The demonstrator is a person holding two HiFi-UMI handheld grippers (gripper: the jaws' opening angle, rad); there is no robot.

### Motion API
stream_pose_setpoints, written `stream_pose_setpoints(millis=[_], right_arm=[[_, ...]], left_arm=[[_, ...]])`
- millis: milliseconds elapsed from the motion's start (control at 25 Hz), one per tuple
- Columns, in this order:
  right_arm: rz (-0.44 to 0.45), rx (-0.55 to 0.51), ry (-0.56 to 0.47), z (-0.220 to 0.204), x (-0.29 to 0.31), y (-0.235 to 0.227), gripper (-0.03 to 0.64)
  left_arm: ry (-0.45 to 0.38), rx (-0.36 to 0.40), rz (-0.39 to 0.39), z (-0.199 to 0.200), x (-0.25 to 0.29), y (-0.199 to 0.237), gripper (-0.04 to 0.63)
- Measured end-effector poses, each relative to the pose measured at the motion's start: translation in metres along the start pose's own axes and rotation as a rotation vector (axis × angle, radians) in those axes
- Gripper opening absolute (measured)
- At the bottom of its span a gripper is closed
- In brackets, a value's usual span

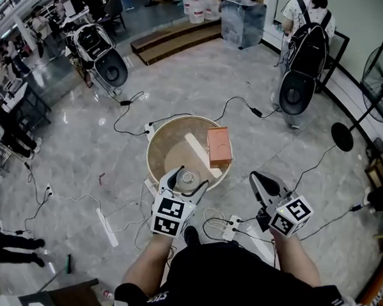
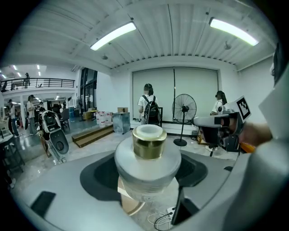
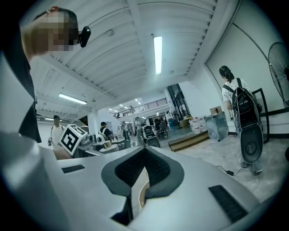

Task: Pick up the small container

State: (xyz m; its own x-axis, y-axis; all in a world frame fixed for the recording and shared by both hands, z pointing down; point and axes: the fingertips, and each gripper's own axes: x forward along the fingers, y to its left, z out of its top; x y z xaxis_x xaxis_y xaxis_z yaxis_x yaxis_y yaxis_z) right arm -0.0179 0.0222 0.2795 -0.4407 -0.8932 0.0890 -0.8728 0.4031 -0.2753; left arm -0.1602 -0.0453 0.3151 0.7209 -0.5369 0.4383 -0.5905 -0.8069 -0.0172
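The small container (image 1: pixel 188 179) is a clear jar with a gold collar and a pale cap. My left gripper (image 1: pixel 184 181) is shut on it, holding it upright over the near rim of the round wooden table (image 1: pixel 154 152). In the left gripper view the container (image 2: pixel 147 159) fills the middle between the jaws, which press on its two sides. My right gripper (image 1: pixel 265 185) hangs to the right of the table, apart from the container. Its jaws are shut with nothing between them (image 3: pixel 141 180).
An orange-brown box (image 1: pixel 219 146) and a pale flat strip (image 1: pixel 202 155) lie on the table. Cables and a power strip (image 1: pixel 232 227) run over the marble floor. A standing fan (image 1: pixel 341 135) and a person with a backpack (image 1: pixel 306 41) are at the right.
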Motion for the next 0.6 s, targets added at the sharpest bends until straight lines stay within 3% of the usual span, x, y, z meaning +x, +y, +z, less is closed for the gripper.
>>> stream_pose_setpoints(millis=[280,600], right_arm=[[0.004,-0.056,0.025,0.001,0.008,0.006,0.011],[-0.022,-0.033,0.030,-0.007,-0.009,-0.009,0.011]], left_arm=[[0.003,-0.017,0.018,-0.003,0.004,0.013,0.345],[0.009,-0.024,-0.007,-0.002,0.017,0.000,0.345]])
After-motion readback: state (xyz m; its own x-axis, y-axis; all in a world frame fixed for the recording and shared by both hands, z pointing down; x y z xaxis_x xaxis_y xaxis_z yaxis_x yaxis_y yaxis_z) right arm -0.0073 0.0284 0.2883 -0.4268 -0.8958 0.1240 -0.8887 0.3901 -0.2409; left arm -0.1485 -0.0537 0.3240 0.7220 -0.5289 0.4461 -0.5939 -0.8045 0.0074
